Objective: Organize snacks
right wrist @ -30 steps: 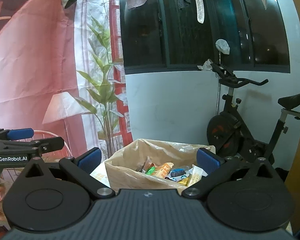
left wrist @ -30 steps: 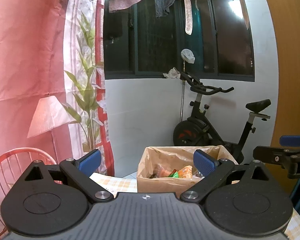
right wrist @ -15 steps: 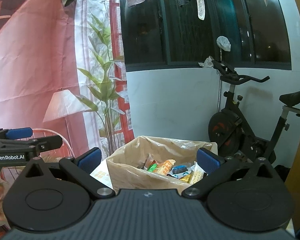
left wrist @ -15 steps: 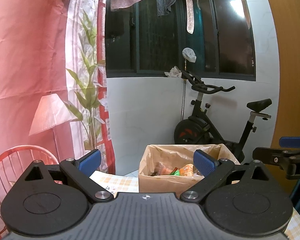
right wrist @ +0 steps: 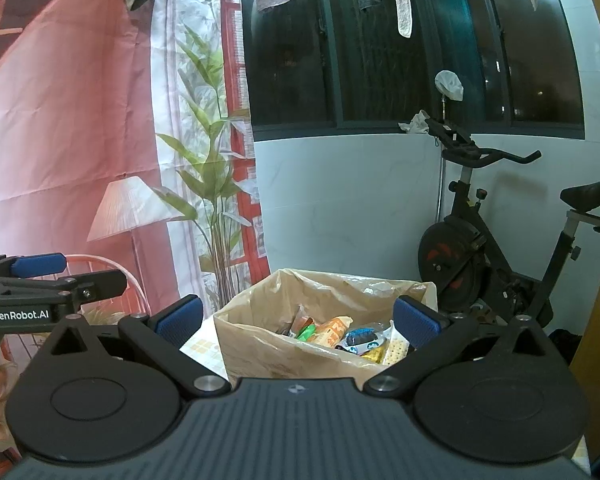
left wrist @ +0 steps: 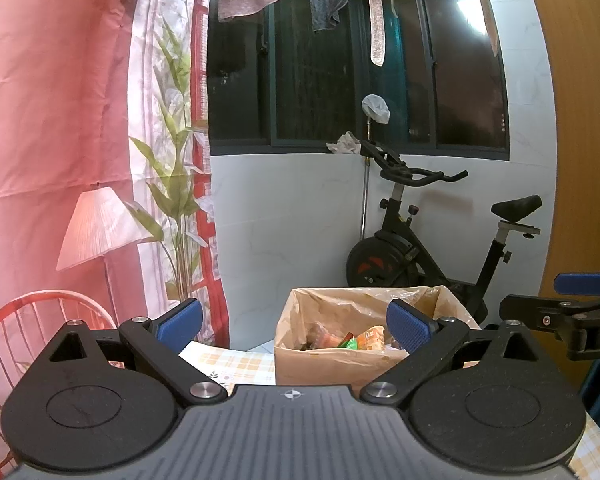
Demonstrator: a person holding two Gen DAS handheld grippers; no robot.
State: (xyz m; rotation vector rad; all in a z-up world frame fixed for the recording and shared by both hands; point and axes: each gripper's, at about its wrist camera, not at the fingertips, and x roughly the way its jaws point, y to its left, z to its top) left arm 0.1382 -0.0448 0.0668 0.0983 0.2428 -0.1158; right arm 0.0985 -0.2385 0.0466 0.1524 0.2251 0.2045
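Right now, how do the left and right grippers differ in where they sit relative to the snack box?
The left gripper sits left of the right gripper. Through the left gripper, the snack box lies toward its right finger; the right gripper frames it nearly centred and shows more snacks. Both are open, empty, short of the box.

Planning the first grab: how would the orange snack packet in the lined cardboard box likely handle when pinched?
The orange snack packet looks like thin foil wrap, so probably light and crinkly, perhaps slippery. It leans on other packets in the cardboard box, so neighbours may shift. The loose plastic liner could snag open fingers.
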